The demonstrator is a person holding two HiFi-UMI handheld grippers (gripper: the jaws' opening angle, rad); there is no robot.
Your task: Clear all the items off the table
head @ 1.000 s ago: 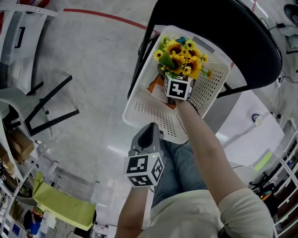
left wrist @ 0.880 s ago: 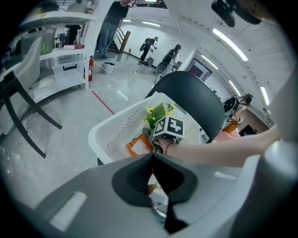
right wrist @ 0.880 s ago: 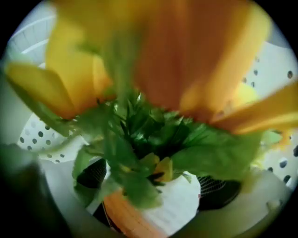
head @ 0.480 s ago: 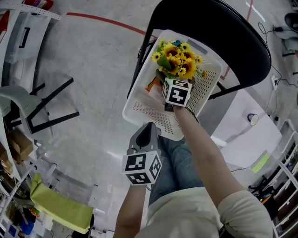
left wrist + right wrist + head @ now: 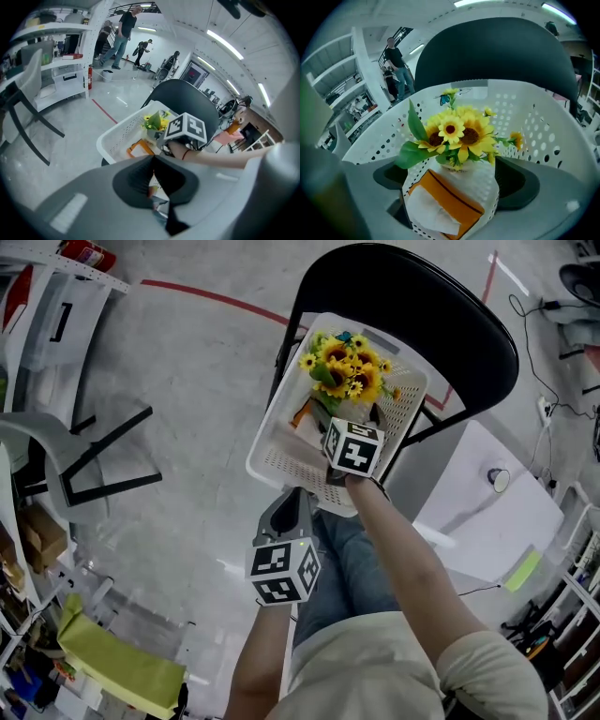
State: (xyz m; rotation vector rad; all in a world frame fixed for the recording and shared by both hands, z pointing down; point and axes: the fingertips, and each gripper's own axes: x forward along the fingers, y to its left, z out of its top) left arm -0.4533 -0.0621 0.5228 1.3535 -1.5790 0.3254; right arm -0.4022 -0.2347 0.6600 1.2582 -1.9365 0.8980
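Left tool (image 5: 295,508): jaws pressed together, empty, held short of the basket (image 5: 269,441). Right tool (image 5: 454,178): jaws spread, reaching into the basket, with the upright sunflowers (image 5: 457,133) between them, behind the tissue box (image 5: 445,202). The basket rests on the chair (image 5: 422,306).

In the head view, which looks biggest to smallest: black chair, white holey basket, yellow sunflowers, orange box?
1. Black chair
2. White perforated plastic basket
3. Yellow sunflower bunch
4. Orange box, mostly hidden, so its true size is unsure
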